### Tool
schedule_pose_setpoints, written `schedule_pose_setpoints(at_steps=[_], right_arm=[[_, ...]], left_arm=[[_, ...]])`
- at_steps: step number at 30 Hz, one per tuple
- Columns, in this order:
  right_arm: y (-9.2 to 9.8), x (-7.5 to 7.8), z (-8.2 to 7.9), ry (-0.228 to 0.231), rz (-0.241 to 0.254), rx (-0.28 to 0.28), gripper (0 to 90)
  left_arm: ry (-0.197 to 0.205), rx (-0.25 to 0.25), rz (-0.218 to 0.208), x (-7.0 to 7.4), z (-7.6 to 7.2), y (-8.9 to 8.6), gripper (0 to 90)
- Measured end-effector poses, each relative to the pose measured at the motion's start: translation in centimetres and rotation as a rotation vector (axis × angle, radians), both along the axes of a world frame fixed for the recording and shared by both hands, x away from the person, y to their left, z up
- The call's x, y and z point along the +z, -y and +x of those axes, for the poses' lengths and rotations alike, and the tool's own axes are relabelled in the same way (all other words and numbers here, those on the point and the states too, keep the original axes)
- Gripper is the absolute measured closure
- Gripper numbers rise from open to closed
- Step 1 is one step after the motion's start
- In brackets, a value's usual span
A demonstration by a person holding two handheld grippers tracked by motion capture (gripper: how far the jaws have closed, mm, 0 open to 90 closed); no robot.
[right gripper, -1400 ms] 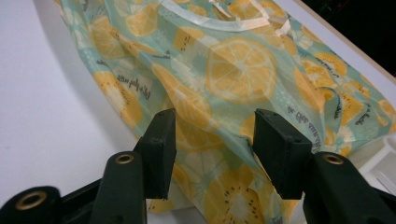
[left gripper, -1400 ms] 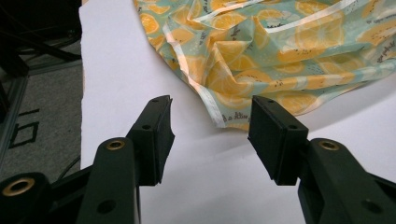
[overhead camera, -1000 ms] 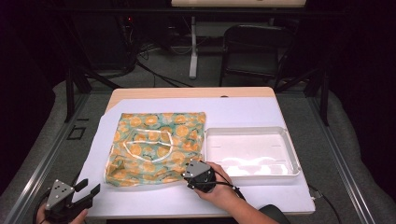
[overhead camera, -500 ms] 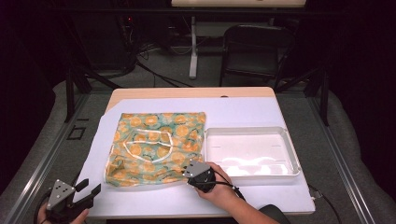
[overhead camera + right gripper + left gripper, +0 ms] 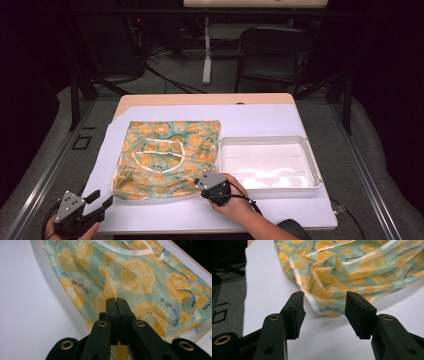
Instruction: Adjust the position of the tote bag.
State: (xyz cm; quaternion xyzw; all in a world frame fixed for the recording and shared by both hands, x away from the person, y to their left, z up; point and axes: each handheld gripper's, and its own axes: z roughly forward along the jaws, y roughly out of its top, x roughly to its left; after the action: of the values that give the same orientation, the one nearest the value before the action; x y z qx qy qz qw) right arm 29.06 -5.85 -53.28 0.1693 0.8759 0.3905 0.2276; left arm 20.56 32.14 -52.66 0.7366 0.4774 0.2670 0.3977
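Observation:
A teal bag printed with orange slices point(image 5: 167, 157) lies flat on the white table cover, left of the tray. My right gripper point(image 5: 212, 184) sits at the bag's near right corner. In the right gripper view its jaws have just closed and pinch a raised fold of the bag point(image 5: 130, 282), with the right gripper point(image 5: 116, 300) shut on the cloth. My left gripper point(image 5: 97, 202) hovers off the table's near left corner. In the left gripper view the left gripper point(image 5: 324, 307) stands open, with the bag's near left corner point(image 5: 327, 307) lying just beyond its fingertips.
A white rectangular tray point(image 5: 312, 165) stands to the right of the bag. The white cover point(image 5: 280, 120) spans most of the wooden table. A dark chair point(image 5: 272, 55) and cables stand on the floor behind the table.
The right gripper's jaws have closed on the bag's near right corner. Both hands have stayed about where they were.

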Motion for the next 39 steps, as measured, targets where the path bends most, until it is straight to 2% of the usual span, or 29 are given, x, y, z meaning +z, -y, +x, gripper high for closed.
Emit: schedule_pose_setpoints(at_steps=[1,2,5,6,7,11,12,13,14,15,16,19,22,26,30,31,34,37,39], right_arm=[[0.0,0.2,0.0,0.005,0.023,-0.002,90.0],[0.0,0.2,0.0,0.005,0.023,-0.002,90.0],[0.0,0.4,-0.1,0.013,0.048,-0.009,90.0],[0.0,0.4,-0.1,0.013,0.048,-0.009,90.0],[0.0,0.5,-0.1,0.017,0.052,-0.009,90.0],[0.1,0.6,0.0,0.017,0.047,-0.007,90.0],[0.1,0.6,0.0,0.016,0.049,-0.008,90.0],[0.1,0.6,0.0,0.015,0.048,-0.008,90.0],[0.1,0.6,0.0,0.015,0.048,-0.009,90.0],[0.1,0.6,0.0,0.014,0.048,-0.008,90.0],[0.1,0.6,0.0,0.014,0.048,-0.008,90.0],[0.2,0.6,0.1,0.011,0.051,-0.006,90.0],[0.2,0.6,0.1,0.008,0.054,-0.004,90.0],[0.3,0.6,0.1,0.005,0.05,-0.003,89.8],[0.3,0.6,0.1,0.005,0.051,-0.003,89.6],[0.3,0.6,0.1,0.006,0.054,-0.004,89.5],[0.3,0.6,0.1,0.007,0.057,-0.007,89.3],[0.3,0.6,0.1,0.005,0.067,-0.006,89.0],[0.3,0.6,0.1,0.003,0.066,-0.004,88.8]], left_arm=[[0.005,-0.017,-0.001,0.2,0.3,0.7,48.9],[0.005,-0.017,-0.001,0.2,0.3,0.7,49.0],[0.021,-0.058,0.001,0.3,1.3,2.6,48.8],[0.021,-0.058,0.001,0.3,1.3,2.6,48.8],[0.027,-0.08,0.005,0.4,1.8,3.7,48.8],[0.034,-0.128,0.036,0.4,3.0,6.0,48.6],[0.034,-0.128,0.036,0.4,3.0,6.0,48.2],[0.036,-0.154,0.047,0.2,3.6,7.2,48.1],[0.036,-0.154,0.047,0.2,3.6,7.2,48.1],[0.039,-0.184,0.075,0.0,4.1,8.4,48.1],[0.039,-0.184,0.075,0.0,4.1,8.4,48.1],[0.037,-0.236,0.12,-0.2,4.9,10.5,48.1],[0.04,-0.256,0.114,-0.2,5.2,11.6,48.2],[0.057,-0.275,0.113,0.0,5.5,12.6,48.1],[0.053,-0.291,0.12,-0.1,5.7,13.2,49.6],[0.036,-0.299,0.131,-0.2,5.8,13.5,50.0],[0.033,-0.307,0.161,-0.4,5.7,13.6,52.3],[0.02,-0.297,0.154,-0.7,5.7,13.4,54.2],[0.004,-0.3,0.164,-0.9,5.8,13.3,55.6]])
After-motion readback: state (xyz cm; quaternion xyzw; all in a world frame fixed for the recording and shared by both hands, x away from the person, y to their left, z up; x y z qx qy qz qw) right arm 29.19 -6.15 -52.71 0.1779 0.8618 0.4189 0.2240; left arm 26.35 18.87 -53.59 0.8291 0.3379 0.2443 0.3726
